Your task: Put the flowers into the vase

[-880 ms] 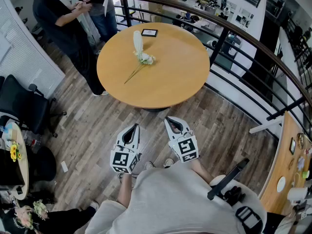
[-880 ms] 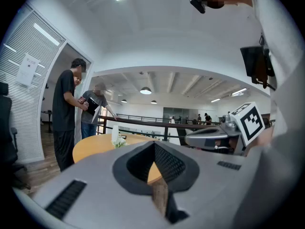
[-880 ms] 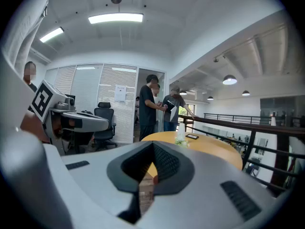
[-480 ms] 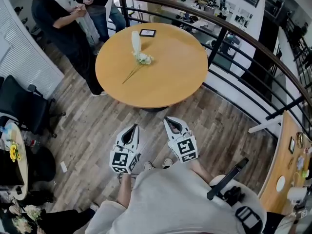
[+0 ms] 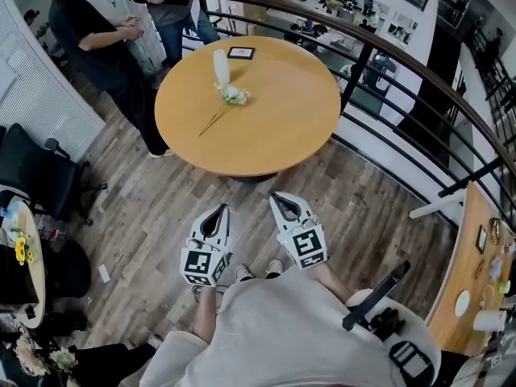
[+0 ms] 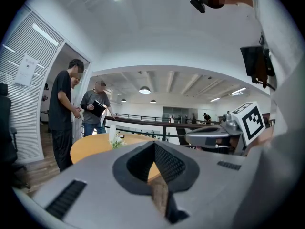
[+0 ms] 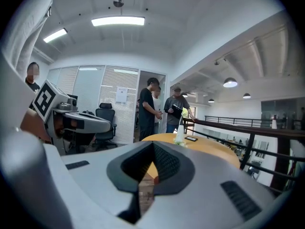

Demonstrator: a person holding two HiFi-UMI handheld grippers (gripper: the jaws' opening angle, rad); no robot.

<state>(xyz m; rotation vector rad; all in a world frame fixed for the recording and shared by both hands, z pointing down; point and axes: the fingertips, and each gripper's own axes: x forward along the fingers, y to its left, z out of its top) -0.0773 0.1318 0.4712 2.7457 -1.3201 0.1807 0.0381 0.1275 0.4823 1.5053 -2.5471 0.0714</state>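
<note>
Both claws pinched closed, nothing in them

My left gripper (image 5: pixel 216 210) and right gripper (image 5: pixel 279 197) hang side by side over the wood floor (image 5: pixel 145 208), well short of the round table (image 5: pixel 282 127); flowers (image 5: pixel 232 95) lie there beside the white vase (image 5: pixel 219 64).

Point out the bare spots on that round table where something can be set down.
The right half of the table, toward the railing, is bare, as is the near rim on this side of the flower. The far left is crowded, with the white vase, the flower by its foot and a small black frame behind, and people standing by that rim.
</note>
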